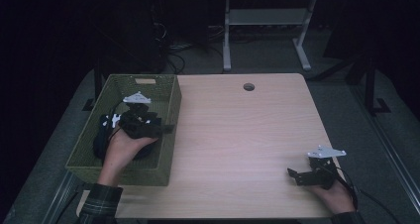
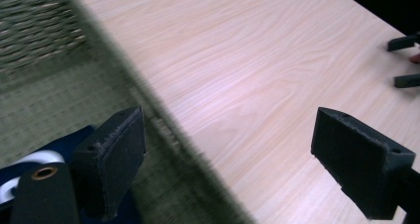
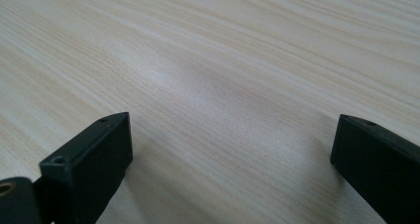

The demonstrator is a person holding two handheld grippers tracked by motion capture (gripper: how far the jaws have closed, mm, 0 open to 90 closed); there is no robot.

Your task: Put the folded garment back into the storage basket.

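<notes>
Green woven basket [image 1: 169, 135] holds a dark blue-and-white item [image 1: 105, 125].

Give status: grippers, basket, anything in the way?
Left gripper open, nothing between its fingers, over the green basket edge. Dark blue item lies in basket. Right gripper open, low over bare table. Nothing in the way.

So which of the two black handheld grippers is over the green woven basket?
The left gripper, jaws open across the green woven basket's right wall. The right gripper rests on bare light wooden table.
</notes>
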